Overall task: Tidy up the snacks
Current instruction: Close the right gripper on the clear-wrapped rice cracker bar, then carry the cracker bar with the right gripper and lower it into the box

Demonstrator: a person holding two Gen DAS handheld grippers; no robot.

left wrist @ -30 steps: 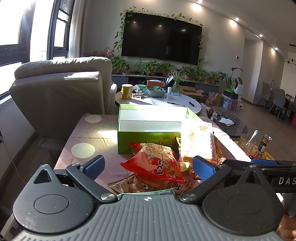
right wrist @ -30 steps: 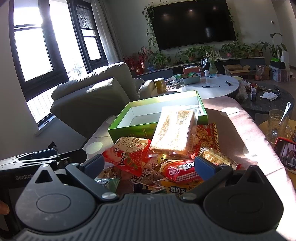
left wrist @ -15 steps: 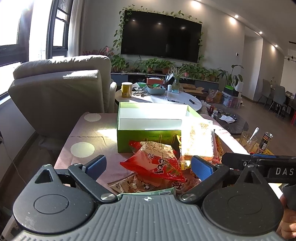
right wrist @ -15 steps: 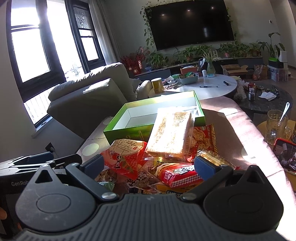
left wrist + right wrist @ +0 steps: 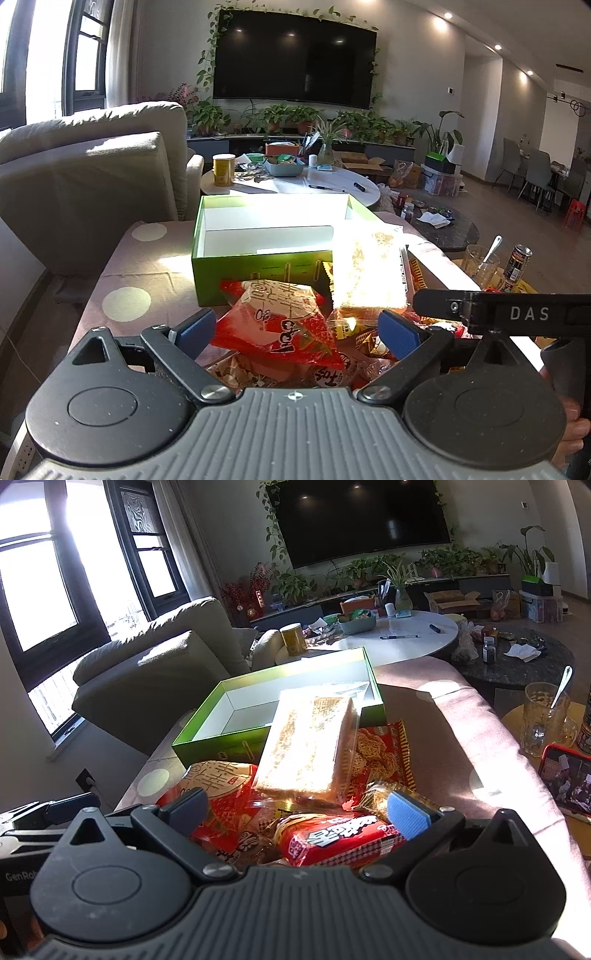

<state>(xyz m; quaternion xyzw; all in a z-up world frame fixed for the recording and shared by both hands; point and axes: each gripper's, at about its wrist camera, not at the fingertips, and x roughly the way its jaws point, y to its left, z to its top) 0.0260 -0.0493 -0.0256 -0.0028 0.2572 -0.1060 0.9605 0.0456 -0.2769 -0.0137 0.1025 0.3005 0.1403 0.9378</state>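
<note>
Across the lower centre of both views, snack packets [image 5: 295, 775] lie heaped on the surface [image 5: 122, 266] against the green box [image 5: 258, 273]. Left tool [image 5: 295, 330] and right tool [image 5: 297, 810] hover wide, empty, probably picking a first packet for that bare box.

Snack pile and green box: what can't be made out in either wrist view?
- Bottom of the snack pile: both views, hidden by each claw's own body.
- Box floor, near part: left view, behind its front wall; sun glare washes out the rest.
- Cracker pack label: left view, blown out by sunlight.
- Left claw: right view, cut by the left edge.
- Phone screen: right view, too small, cut by the edge.
</note>
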